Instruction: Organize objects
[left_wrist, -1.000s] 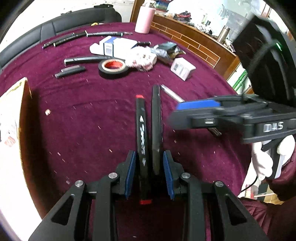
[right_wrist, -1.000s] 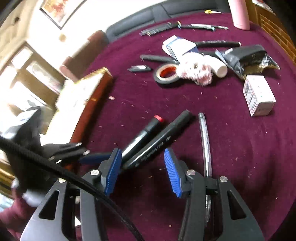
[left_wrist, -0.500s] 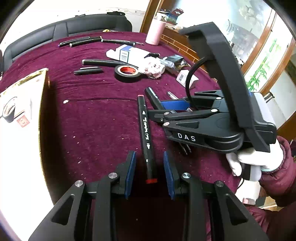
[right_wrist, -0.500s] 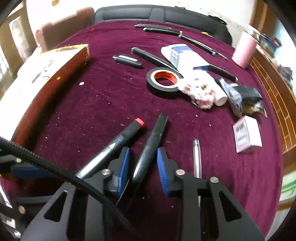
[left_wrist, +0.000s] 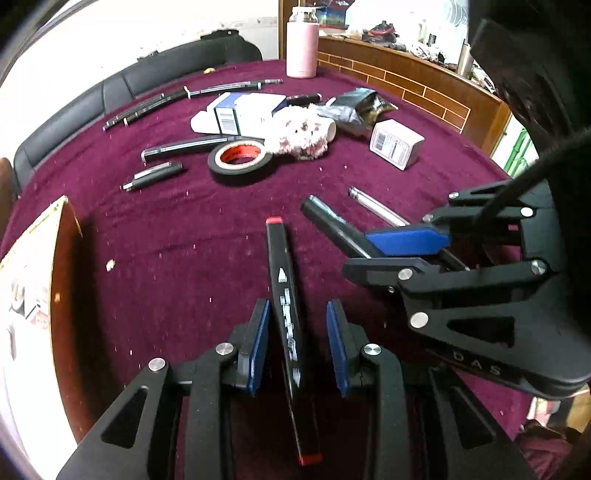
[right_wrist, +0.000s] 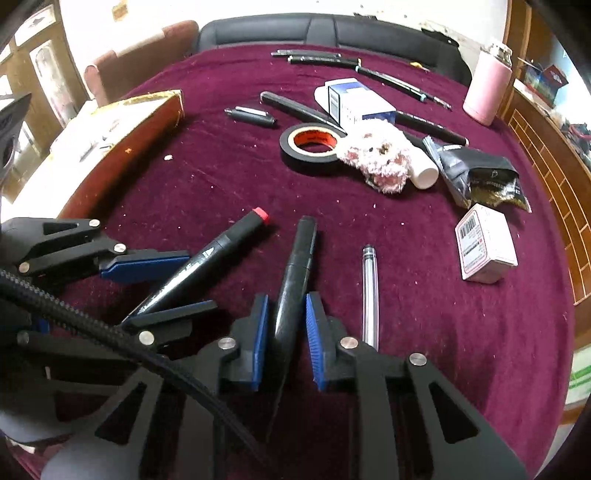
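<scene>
A black marker with red end caps (left_wrist: 286, 295) lies on the maroon cloth between the pads of my left gripper (left_wrist: 298, 310). A gap shows on each side of it, so that gripper is open. Just to its right, a plain black marker (right_wrist: 299, 266) sits between the blue pads of my right gripper (right_wrist: 287, 299). Those jaws are closing and the pads lie against its barrel. The two markers fan apart at their far ends. In the right wrist view the left gripper (right_wrist: 199, 280) straddles the red-capped marker (right_wrist: 207, 258).
A clear pen (right_wrist: 369, 291) lies right of the black marker and a small white box (right_wrist: 484, 243) beyond it. Farther back are a tape roll (left_wrist: 240, 157), a fluffy pink item, a foil bag, a carton, several pens and a pink bottle (left_wrist: 302, 48). A gold-edged box (left_wrist: 62, 277) stands left.
The right jaws went from wide to narrow around the black marker. That marker left the left gripper's jaws, where it lay beside the red-capped one, and now angles away.
</scene>
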